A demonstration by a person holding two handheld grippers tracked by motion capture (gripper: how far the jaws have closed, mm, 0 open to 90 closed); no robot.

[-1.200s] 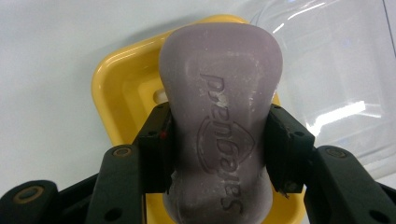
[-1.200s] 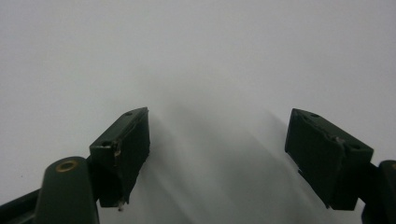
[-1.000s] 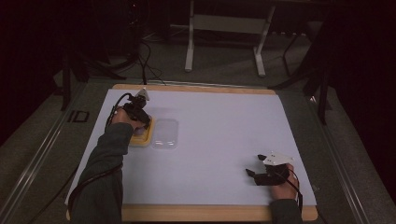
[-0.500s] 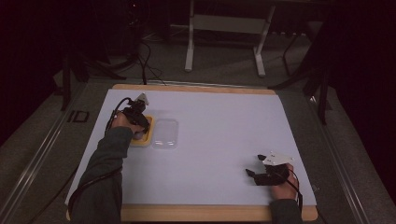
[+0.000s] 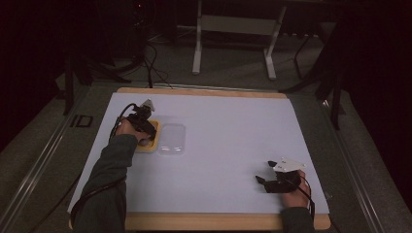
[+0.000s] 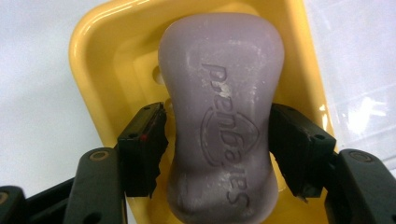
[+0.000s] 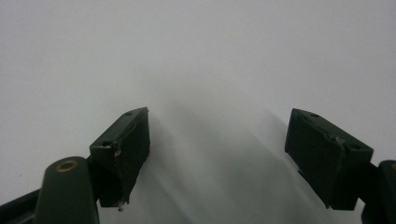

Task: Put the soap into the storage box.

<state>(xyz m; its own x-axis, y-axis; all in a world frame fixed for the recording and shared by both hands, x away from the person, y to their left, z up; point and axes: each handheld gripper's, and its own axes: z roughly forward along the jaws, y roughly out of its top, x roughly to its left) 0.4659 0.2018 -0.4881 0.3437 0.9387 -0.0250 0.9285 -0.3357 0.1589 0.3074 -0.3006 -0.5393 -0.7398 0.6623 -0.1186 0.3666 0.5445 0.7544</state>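
Dim room, grey floor point(image 5: 233, 68), white metal stand point(image 5: 233, 24)

Soap bar point(image 6: 219, 121): waxy matt lilac, embossed lettering, chalky white scuffs. Soap dish point(image 6: 109, 60): glossy yellow plastic, smooth. Clear lid point(image 5: 173, 138) at dish's 3 o'clock: transparent shiny plastic. Left gripper point(image 6: 217, 140) pads: matt black, chipped edges. Table cover point(image 5: 233, 145): matt white sheet, wood edging point(image 5: 204, 91)
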